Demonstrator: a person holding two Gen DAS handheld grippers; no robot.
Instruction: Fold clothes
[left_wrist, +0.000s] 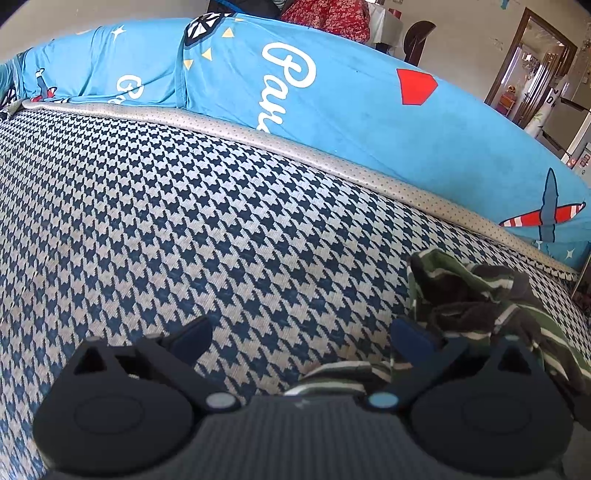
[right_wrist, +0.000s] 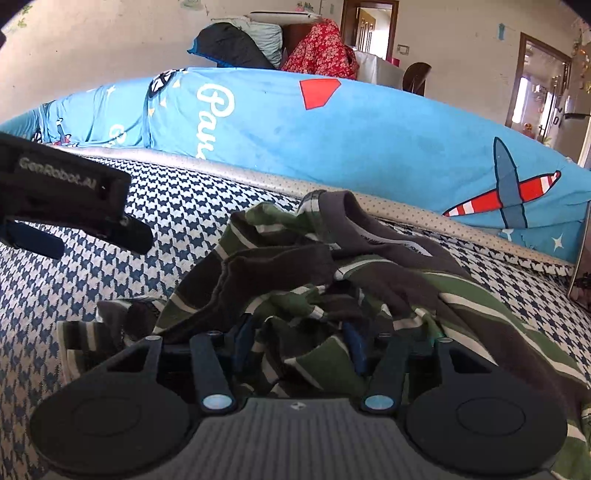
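A crumpled green, brown and white striped garment (right_wrist: 332, 280) lies heaped on a houndstooth-patterned cover (left_wrist: 184, 221), near its dotted grey border (left_wrist: 295, 147). The right gripper (right_wrist: 299, 343) is sunk into the heap, jaws partly apart with folds of cloth between the blue fingertips (right_wrist: 352, 341); whether the pads press on the cloth cannot be told. The left gripper (left_wrist: 301, 332) hangs released over bare houndstooth, its right finger just beside the garment's edge. A blue printed cushion (left_wrist: 351, 103) stands behind the border.
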